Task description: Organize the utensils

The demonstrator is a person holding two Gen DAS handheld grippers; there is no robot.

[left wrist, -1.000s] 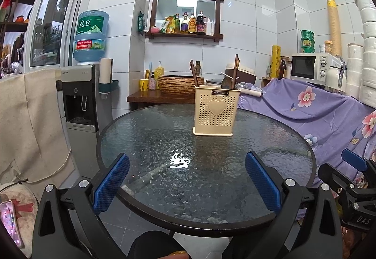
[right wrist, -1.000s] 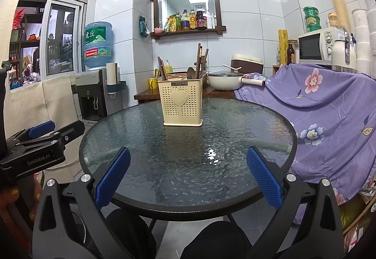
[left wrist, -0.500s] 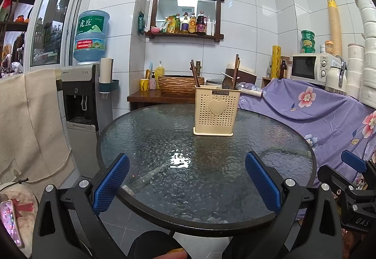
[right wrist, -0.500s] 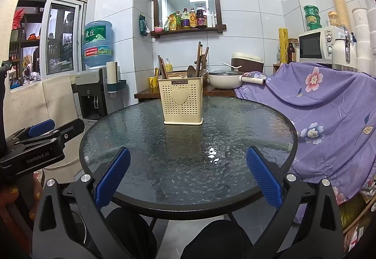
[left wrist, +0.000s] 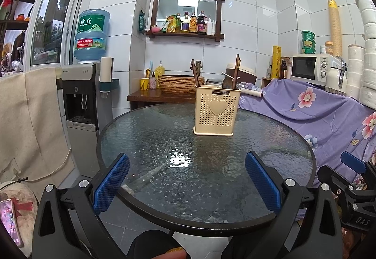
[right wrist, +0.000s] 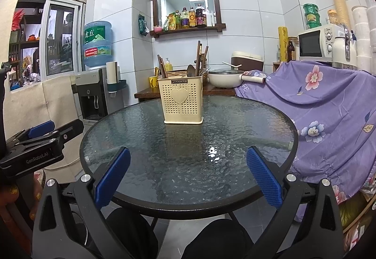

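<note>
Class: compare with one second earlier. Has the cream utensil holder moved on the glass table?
No. The utensil holder sits at the same spot on the table, lined up with the wooden counter as before.

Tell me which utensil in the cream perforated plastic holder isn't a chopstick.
The dark spoon, standing in the cream perforated holder: it ends in a rounded bowl, unlike the thin straight brown chopsticks around it.

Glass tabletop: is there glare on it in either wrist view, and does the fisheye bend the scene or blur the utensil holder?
Left wrist view: a small white glare patch sits on the glass tabletop, in front of the sharp utensil holder; wall tile lines bow outward. Right wrist view: a smaller glint on the glass, holder sharp, dark corners from the lens.
</note>
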